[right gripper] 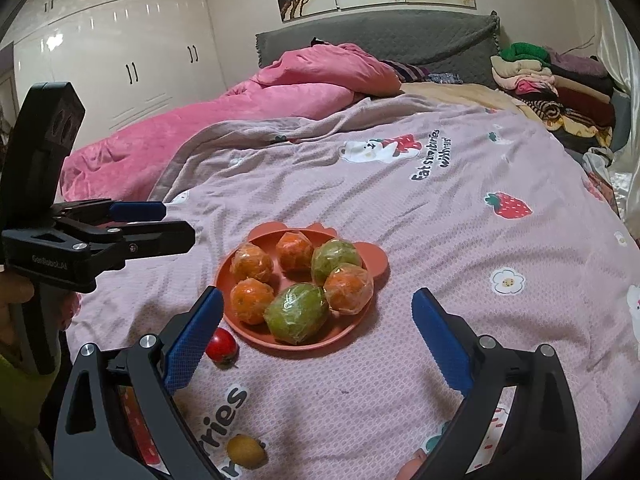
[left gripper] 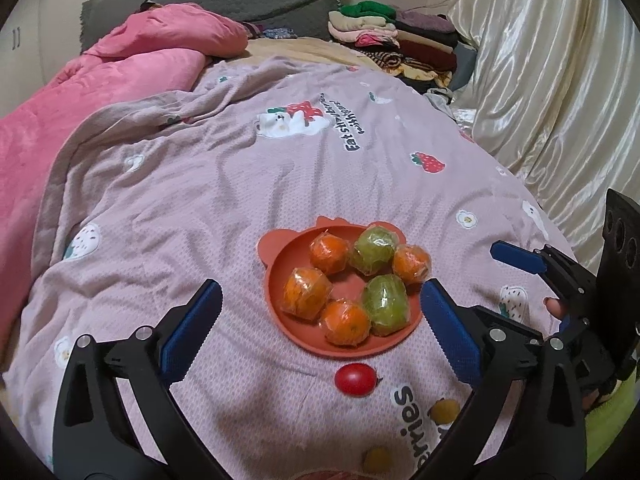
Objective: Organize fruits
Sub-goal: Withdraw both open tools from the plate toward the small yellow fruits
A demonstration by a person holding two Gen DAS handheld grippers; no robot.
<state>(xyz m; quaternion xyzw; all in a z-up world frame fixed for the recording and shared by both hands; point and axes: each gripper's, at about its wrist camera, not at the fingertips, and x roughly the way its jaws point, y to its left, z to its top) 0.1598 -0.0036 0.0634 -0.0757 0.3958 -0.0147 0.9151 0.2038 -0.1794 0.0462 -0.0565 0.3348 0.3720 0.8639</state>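
A bed fills both views, spread with a mauve quilt (left gripper: 248, 208) printed with strawberries and lettering, its weave fine and dimpled, soft enough to sag under weight. On it sits the plate (left gripper: 276, 280), a terracotta dish with small ear-like tabs on its rim, matte and probably silicone. It holds six fruits wrapped in glossy, crinkled film: four oranges (left gripper: 307, 292) and two green fruits (left gripper: 385, 305), packed close and touching.

Three small fruits lie loose on the quilt in front of the plate: a smooth, shiny red tomato (left gripper: 355, 378) just off the rim, and two small yellow fruits (left gripper: 445, 411) nearer the camera, round and dull-skinned.

The left gripper (left gripper: 322, 324) hangs above the plate's near edge, its jaws spread wide and empty, with ribbed blue pads (left gripper: 192, 328). The right gripper (right gripper: 318, 338) is likewise spread and holds nothing, with the tomato just beside its left pad.

The step in hand looks like a gap between placements: the wrapped fruit is in, the small ones are not. The next move likely calls for lowering onto the tomato, closing gently since it is slick and may roll on soft cloth.

Beyond lie a pink blanket (right gripper: 256, 112), folded clothes (right gripper: 552, 88) and a satin curtain (left gripper: 552, 80).
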